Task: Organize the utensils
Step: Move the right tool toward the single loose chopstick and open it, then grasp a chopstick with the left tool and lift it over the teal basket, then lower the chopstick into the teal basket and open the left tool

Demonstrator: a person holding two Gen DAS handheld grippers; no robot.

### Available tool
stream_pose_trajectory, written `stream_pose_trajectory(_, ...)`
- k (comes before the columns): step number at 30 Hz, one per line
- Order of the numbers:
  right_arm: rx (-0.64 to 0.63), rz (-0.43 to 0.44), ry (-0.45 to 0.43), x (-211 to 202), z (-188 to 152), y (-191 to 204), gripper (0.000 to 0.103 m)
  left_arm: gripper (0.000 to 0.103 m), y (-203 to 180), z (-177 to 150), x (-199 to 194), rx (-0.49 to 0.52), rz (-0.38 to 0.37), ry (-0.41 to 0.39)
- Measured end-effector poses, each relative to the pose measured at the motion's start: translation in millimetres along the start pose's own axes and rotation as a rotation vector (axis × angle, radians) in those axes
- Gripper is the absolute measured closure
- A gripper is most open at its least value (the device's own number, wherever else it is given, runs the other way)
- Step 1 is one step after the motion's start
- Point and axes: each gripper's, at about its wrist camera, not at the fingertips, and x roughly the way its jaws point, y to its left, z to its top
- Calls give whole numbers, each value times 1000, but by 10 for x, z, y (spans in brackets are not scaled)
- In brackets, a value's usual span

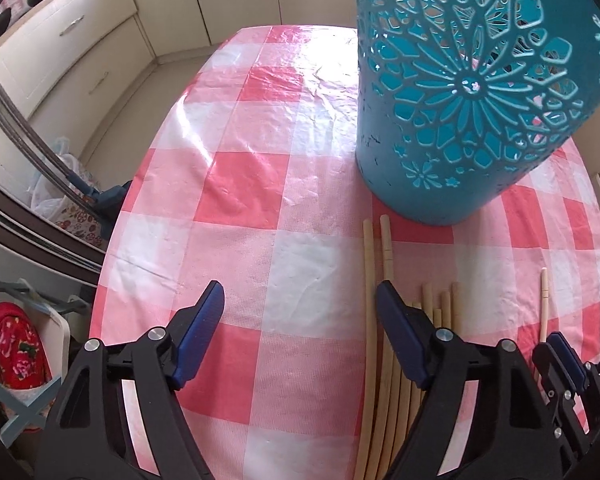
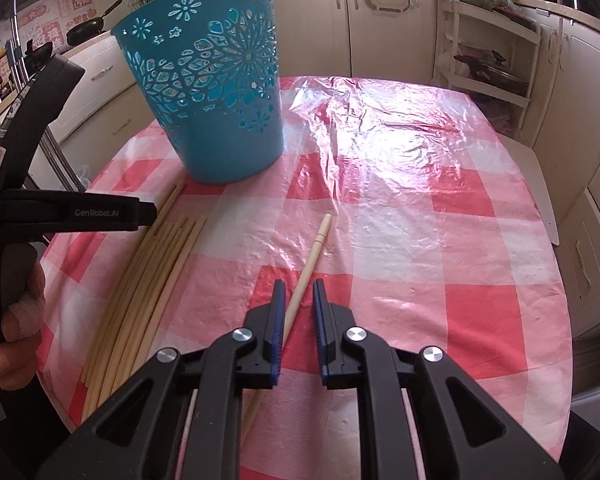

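A single chopstick lies alone on the checked tablecloth, tip toward 12 o'clock. It passes between the pads of the right gripper, touching the left pad, with a visible gap to the right one, so contact on both sides cannot be confirmed; the jaws are narrowed nearly shut around it, likely to lift it. The chopstick bundle is laid parallel at 9 o'clock of it, apparently kept together for easy picking. The teal cutout basket stands upright at 11 o'clock, just past the bundle's far ends — probably the destination. In the left wrist view, the left gripper is held wide open and empty over bare cloth; the bundle runs under its right finger, so an approach seems underway.
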Motion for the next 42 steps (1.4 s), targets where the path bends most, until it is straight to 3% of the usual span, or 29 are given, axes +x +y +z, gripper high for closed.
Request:
stream_pose_trajectory(4, 6, 8, -4, 2, -3, -7, 89, 32, -20, 11, 28, 4, 15, -11)
stream_pose_trajectory(8, 6, 6, -8, 9, 4, -7, 88, 47, -47, -16, -9, 15, -15, -36)
stream_pose_trajectory(11, 5, 10, -12, 8, -12, 7, 85, 86, -64, -39, -40, 37, -62, -51)
stream_pose_trajectory(13, 0, 15, -17, 7, -22, 18, 79, 98, -87, -51, -49, 66, -66, -53)
stream_pose_trajectory(16, -19, 18, -25, 11, -34, 80, 71, 98, -25, -67, -77, 68, -83, -43)
stream_pose_trajectory(24, -15, 24, -29, 7, -43, 90, 70, 98, 451, -59, -718, -27, -199, -142)
stream_pose_trajectory(27, -12, 28, -30, 7, -42, 78, 69, 98, 594, -10, -1084, -57, -266, -213)
stream_pose_trajectory(33, -1, 36, -32, 3, -48, 67, 67, 98, 573, 328, -1978, -62, -372, -469)
stream_pose_trajectory(37, 2, 39, -34, 4, -44, 68, 67, 98, 263, 720, -2271, -26, -355, -619)
stream_pose_trajectory(42, 7, 49, -35, -2, -52, 61, 65, 98, -70, 1284, -2270, -54, -317, -694)
